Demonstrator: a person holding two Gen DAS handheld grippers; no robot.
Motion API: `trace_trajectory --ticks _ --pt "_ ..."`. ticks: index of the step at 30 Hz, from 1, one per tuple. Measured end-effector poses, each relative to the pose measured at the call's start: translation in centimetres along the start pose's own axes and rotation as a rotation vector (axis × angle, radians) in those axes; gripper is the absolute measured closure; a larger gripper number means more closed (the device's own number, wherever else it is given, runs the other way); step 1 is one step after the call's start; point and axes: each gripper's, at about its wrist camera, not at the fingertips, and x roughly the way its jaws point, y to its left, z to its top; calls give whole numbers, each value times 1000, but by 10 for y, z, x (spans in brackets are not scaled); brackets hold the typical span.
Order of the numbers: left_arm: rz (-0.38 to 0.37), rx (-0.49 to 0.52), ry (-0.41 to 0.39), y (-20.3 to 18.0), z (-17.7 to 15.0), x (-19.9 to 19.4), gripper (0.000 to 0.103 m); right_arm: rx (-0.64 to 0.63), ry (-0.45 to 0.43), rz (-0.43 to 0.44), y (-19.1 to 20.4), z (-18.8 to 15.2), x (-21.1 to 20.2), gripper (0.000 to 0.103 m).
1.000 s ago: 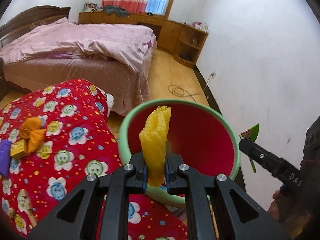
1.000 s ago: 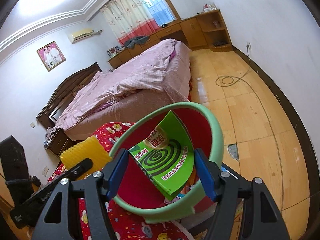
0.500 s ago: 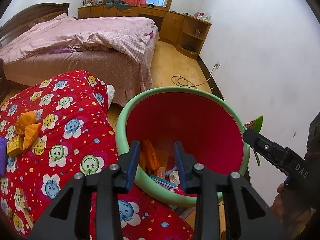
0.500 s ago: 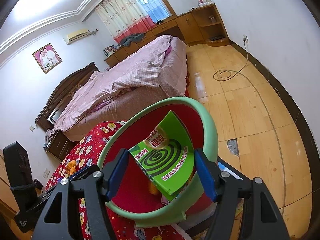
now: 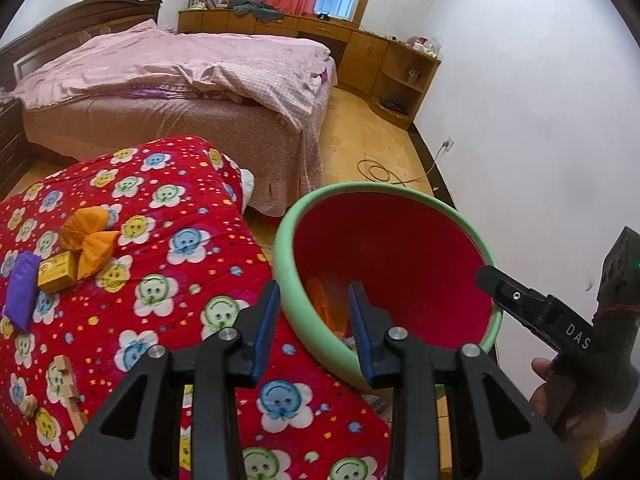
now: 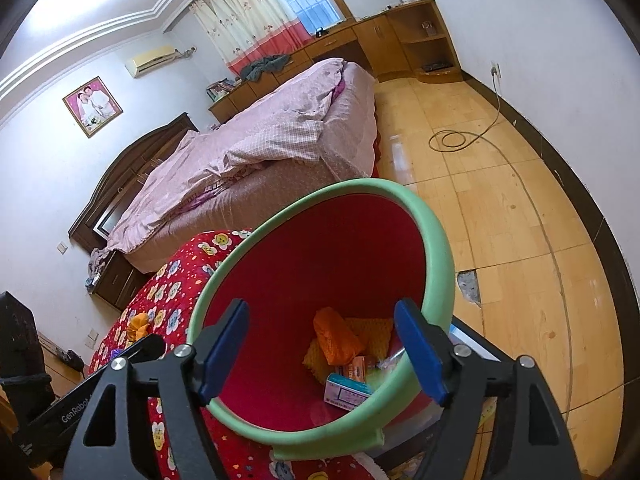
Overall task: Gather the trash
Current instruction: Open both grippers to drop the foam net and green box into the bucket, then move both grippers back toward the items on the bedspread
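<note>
1. Left gripper [image 5: 314,318]: jaws apart, nothing between them, straddling the near rim of the waste bin [image 5: 298,308]; best backed off the rim before turning away.
2. Right gripper [image 6: 322,348]: jaws opening, empty, above the bin mouth; keep it clear of the rim.
3. Bin contents: orange wrapper [image 6: 336,338], small boxes at the bottom.
4. Red flowered quilt [image 5: 160,240], left edge: orange wrapper [image 5: 86,236], yellow box [image 5: 57,272], purple packet [image 5: 22,290] uncollected; likely next.
</note>
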Motion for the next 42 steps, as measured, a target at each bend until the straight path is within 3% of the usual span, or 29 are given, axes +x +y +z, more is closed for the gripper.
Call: trace_trajectory --ticks 9,23,42 --pt "24 -27 -35 19 0 -24 68 -14 -20 13 16 -3 -12 24" --pt "97 -102 -98 68 -9 -72 68 -93 -25 64 73 -17 -18 20" --pt "228 -184 -114 162 -18 -101 68 -227 59 114 160 -47 20 16"
